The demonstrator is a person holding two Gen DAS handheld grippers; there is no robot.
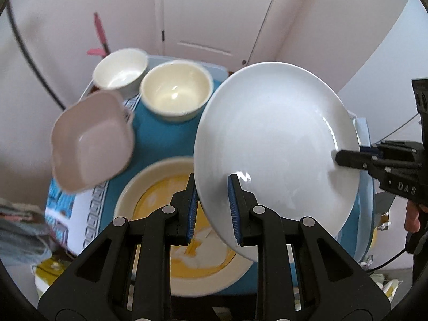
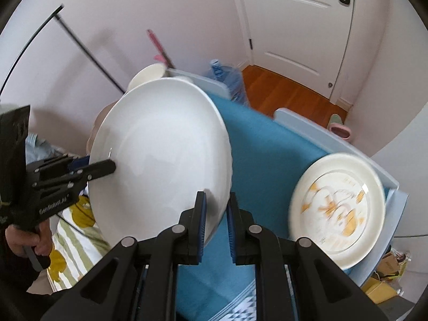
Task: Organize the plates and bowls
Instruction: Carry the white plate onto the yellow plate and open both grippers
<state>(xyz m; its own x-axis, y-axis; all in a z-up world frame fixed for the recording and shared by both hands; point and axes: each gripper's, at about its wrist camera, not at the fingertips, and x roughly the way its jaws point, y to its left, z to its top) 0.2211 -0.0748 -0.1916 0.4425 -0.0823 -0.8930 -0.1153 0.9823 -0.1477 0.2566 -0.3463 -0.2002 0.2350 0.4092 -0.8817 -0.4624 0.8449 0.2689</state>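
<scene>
A large, smooth, glossy white plate [image 1: 275,144] is held tilted in the air above the worktop [image 1: 163,139], gripped on two sides at once. The left claw [image 1: 212,208], black with ribbed blue pads, is closed on the plate's near rim, one finger over the face and one behind it. The right claw [image 2: 216,223], of the same build, clamps the rim on the plate's opposite side; in the left wrist view it reaches in from the right edge of the plate. The worktop wears a teal cloth with a white patterned border. Directly beneath the left claw lies a round cream plate [image 1: 187,230] with a yellow painted design, flat on the cloth, holding nothing. Ahead and to the left of that claw sits a squarish pale pink bowl [image 1: 91,141] with rounded corners, blurred, looking empty. Further ahead stand two round, glossy bowls side by side: a cream bowl [image 1: 176,89] just beyond the white plate's upper edge, and a white bowl [image 1: 120,69] to its left; both are empty. To the right of the right claw, near the worktop's edge, rests a second cream plate with orange markings [image 2: 338,208], blurred, nothing on it. Beyond the worktop are a white panelled door [image 2: 294,24] and a wooden floor [image 2: 283,88]
</scene>
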